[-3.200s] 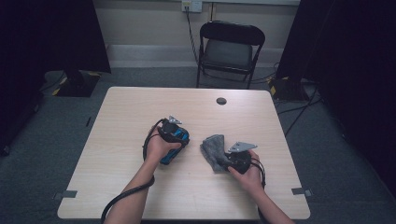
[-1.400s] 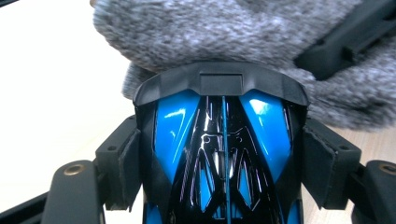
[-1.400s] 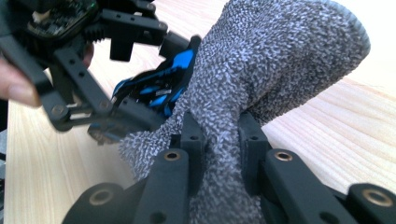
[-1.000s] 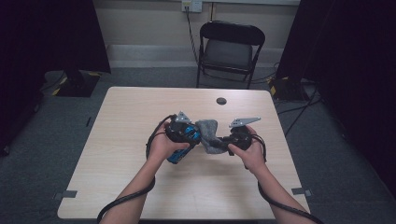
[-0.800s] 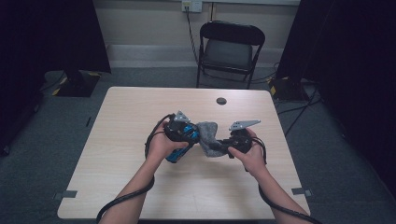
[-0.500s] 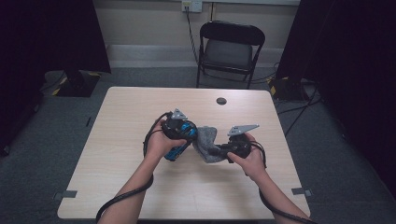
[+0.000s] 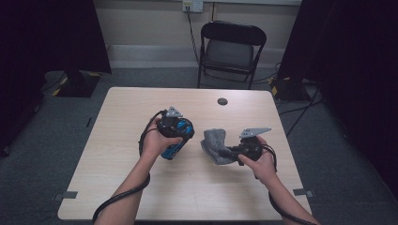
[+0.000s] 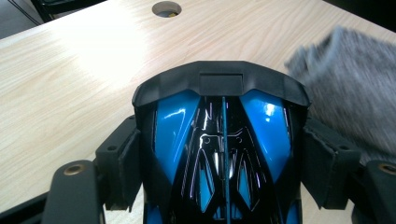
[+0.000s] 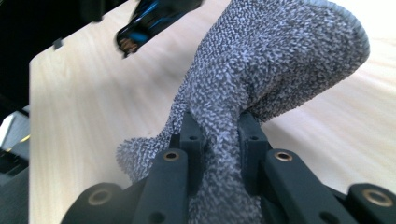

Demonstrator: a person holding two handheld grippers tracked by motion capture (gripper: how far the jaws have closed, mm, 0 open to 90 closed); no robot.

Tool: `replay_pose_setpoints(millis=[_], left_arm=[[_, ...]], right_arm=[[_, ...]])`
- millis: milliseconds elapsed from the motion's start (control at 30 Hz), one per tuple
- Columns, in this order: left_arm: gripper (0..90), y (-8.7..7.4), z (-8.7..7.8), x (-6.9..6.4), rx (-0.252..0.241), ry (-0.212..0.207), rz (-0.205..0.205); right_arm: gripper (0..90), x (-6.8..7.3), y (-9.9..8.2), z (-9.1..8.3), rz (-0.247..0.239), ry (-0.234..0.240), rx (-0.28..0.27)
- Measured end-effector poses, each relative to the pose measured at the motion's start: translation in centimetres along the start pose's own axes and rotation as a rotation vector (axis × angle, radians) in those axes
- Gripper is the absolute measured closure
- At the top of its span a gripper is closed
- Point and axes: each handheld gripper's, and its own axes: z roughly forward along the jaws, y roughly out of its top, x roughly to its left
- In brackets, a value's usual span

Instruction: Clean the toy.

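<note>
Table (image 7: 141,187): rectangular, light wood-grain top with rounded corners, seen from above; it stands on a grey carpeted floor (image 7: 56,140). A round cable hole (image 7: 222,101) is set near the far edge, right of centre; the same hole is seen at the top of the left gripper view. A bright glare patch is seen on the top in the left gripper view. Whether the grey knitted sock (image 7: 216,145) or the blue and black object (image 7: 174,138) rests on the top cannot be told. On the floor: a black folding chair (image 7: 232,51) beyond the far edge, and black cables at right.
</note>
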Motion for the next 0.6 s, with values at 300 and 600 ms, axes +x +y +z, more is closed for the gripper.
replay_pose_setpoints(millis=[300,600], left_arm=[[25.5,0.1,0.1,-1.3,-0.008,-0.042,0.013],[25.5,0.5,0.7,-3.5,-0.023,-0.099,0.054]], right_arm=[[76.4,-2.4,2.4,-1.5,0.046,-0.11,-0.064],[76.4,-3.0,5.5,-1.0,0.053,-0.14,-0.075]])
